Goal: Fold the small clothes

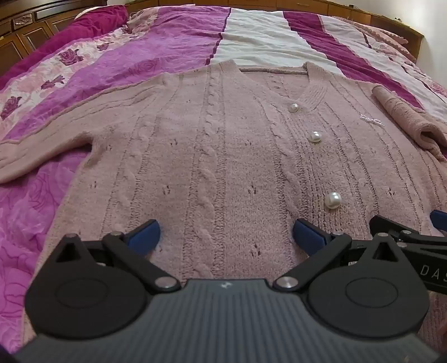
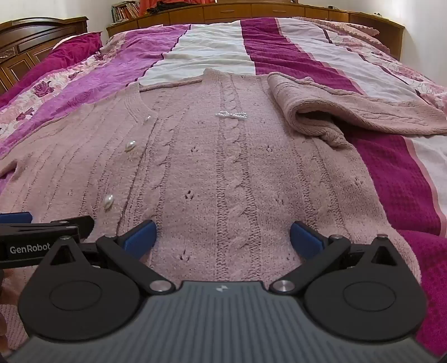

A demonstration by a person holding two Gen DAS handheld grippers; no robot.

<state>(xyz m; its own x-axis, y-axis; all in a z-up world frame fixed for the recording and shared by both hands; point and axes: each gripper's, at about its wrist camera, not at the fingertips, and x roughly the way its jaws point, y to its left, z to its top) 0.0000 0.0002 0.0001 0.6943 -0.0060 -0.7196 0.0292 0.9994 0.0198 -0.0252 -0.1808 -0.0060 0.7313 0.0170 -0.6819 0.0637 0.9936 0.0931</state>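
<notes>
Hovering tilted down, both grippers' fingers (image 1: pixel 144 233) wide apart over cardigan (image 1: pixel 223 156).

Both wrist cameras sit close above the near hem of a pink cardigan (image 1: pixel 223 156) spread on a bed (image 1: pixel 156 47), tilted down and looking along their own open jaws toward the far headboard (image 2: pixel 251 11). The left view covers the cardigan's left half, the right view its right half. Both share the pearl buttons (image 1: pixel 315 136) and each catches the other gripper at its edge.
</notes>
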